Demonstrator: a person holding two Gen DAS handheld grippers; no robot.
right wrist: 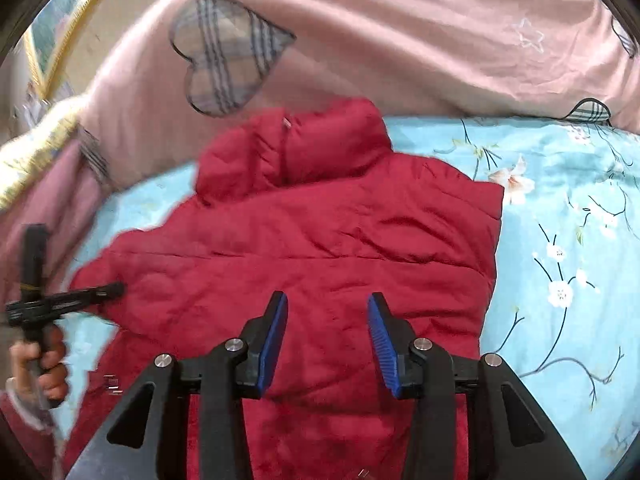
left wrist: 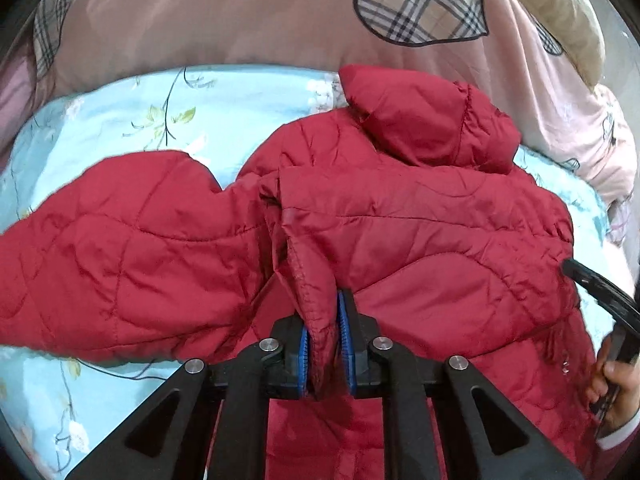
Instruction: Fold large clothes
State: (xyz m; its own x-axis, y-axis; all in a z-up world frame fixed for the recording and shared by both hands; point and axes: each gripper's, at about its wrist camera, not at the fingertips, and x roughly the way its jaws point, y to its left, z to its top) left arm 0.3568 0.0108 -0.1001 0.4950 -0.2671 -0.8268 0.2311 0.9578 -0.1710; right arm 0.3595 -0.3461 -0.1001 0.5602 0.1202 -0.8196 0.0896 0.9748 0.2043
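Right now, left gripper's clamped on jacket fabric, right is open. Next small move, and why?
Probably carry the left gripper across the red jacket toward its middle. It pinches a fold of fabric, the sleeve sprawls over the blue sheet, and the right gripper hovers open.

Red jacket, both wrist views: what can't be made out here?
- Red jacket hem: cut off by the bottom edge, behind the gripper frames, both views.
- Which jacket part the left gripper pinches: folds hide it, left view.
- Small metal bits beside the jacket: too small, blurred, right view.
- Right gripper height above the fabric: unclear.
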